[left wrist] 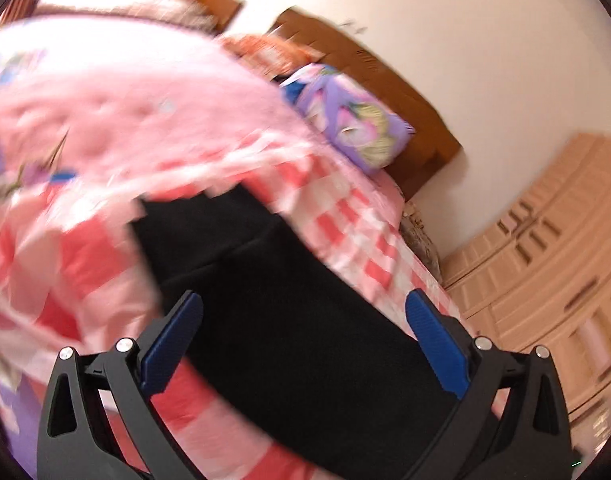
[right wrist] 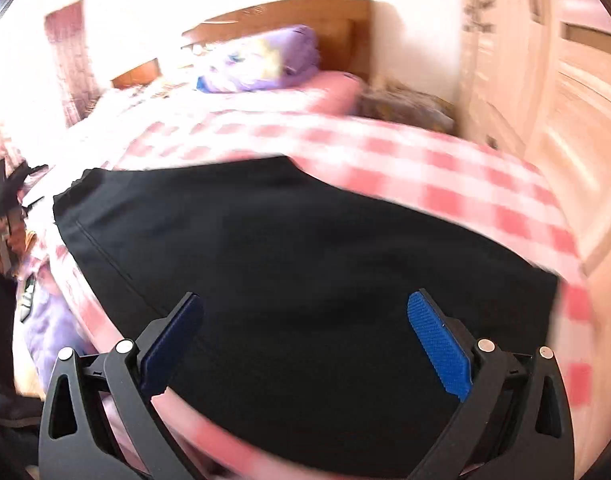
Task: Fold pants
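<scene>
Black fabric pants (right wrist: 305,280) lie flat on the pink-and-white checked bedspread (right wrist: 445,168). Left gripper (left wrist: 304,316) and right gripper (right wrist: 305,316) both have blue-padded fingers spread wide above the pants, gripping nothing.

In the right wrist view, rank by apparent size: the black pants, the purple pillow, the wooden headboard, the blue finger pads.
1. black pants, filling most of the middle.
2. wooden headboard and purple pillow: they look alike, both far and blurred, so unranked.
3. blue finger pads, smallest despite being nearest.
</scene>
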The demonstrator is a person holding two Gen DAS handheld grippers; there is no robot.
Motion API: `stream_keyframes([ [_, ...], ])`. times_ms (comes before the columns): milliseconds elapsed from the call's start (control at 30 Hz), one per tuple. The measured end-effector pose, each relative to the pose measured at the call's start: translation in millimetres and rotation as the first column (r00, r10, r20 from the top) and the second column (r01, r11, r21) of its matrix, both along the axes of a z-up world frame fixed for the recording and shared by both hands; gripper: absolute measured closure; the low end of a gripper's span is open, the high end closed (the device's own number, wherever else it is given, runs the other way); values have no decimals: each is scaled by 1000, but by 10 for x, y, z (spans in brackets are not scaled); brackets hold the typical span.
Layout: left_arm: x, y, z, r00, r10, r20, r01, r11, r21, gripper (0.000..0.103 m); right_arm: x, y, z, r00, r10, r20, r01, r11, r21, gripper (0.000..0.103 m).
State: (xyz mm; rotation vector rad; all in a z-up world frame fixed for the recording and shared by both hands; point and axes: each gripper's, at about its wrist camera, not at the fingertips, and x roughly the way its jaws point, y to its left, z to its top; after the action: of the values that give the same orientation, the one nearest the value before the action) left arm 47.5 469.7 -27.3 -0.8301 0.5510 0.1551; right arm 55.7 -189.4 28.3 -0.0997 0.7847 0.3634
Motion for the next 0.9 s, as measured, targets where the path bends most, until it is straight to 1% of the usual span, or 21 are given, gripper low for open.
stream_keyframes([
  [67, -43, 267, -177, 999, 2, -42, -7, 994, -108, 3, 159, 358, -52, 997, 71, 7, -71, 997, 6, 4],
  [100, -36, 342, -251, 999, -17, -50, 9, 989, -151, 8, 241, 492, -75, 996, 94, 8, -94, 995, 19, 4],
  [133, -21, 384, -306, 998, -34, -47, 25, 983, -184, 15, 318, 654, -107, 993, 118, 8, -118, 992, 41, 4],
  [167, -5, 400, -343, 998, -44, -49, 33, 979, -202, 17, 403, 742, -130, 991, 131, 8, -132, 990, 54, 4],
  [200, 31, 386, -374, 996, -53, -66, 39, 979, -201, 18, 452, 828, -171, 990, 143, 6, -143, 988, 64, 4],
  [267, 104, 313, -399, 993, -63, -101, 46, 985, -163, 18, 575, 978, -281, 989, 144, -14, -143, 988, 57, 4],
  [300, 154, 276, -425, 989, -63, -132, 43, 988, -150, 18, 611, 1013, -351, 989, 145, -30, -143, 988, 56, 4],
  [333, 191, 251, -458, 986, -59, -154, 36, 988, -150, 18, 640, 1055, -371, 988, 146, -42, -143, 988, 56, 4],
  [433, 252, 204, -549, 984, -68, -166, 40, 985, -168, 18, 673, 1042, -476, 991, 111, -70, -107, 993, 54, 4],
  [467, 241, 202, -561, 984, -67, -166, 39, 985, -168, 18, 693, 1022, -521, 992, 94, -87, -88, 994, 67, 4],
  [567, 304, 175, -586, 983, -62, -175, 33, 985, -167, 18, 812, 939, -655, 985, 59, -165, -34, 989, 147, 4],
  [600, 351, 173, -584, 981, -59, -185, 29, 986, -162, 18, 836, 910, -669, 983, 57, -175, -28, 986, 163, 4],
  [633, 390, 171, -583, 979, -56, -195, 24, 987, -159, 20, 840, 893, -669, 983, 56, -174, -24, 983, 183, 4],
  [667, 421, 168, -588, 977, -48, -209, 16, 988, -153, 25, 836, 888, -670, 983, 57, -173, -24, 981, 192, 4],
  [733, 442, 173, -628, 964, 5, -264, -37, 992, -118, 67, 811, 881, -678, 984, 55, -168, -21, 980, 199, 4],
  [767, 426, 175, -648, 962, 22, -271, -55, 992, -112, 70, 799, 882, -681, 985, 54, -164, -21, 980, 199, 4],
  [800, 378, 170, -663, 971, 30, -235, -63, 989, -135, 79, 790, 883, -682, 986, 53, -161, -21, 980, 197, 4],
  [833, 323, 152, -666, 978, 45, -205, -75, 987, -144, 81, 779, 891, -685, 986, 54, -159, -23, 981, 193, 4],
  [867, 289, 130, -655, 979, 59, -194, -85, 988, -131, 82, 775, 898, -688, 986, 54, -158, -24, 982, 189, 4],
  [900, 257, 75, -609, 981, 76, -179, -94, 991, -95, 83, 777, 906, -694, 986, 54, -159, -24, 983, 184, 4],
])
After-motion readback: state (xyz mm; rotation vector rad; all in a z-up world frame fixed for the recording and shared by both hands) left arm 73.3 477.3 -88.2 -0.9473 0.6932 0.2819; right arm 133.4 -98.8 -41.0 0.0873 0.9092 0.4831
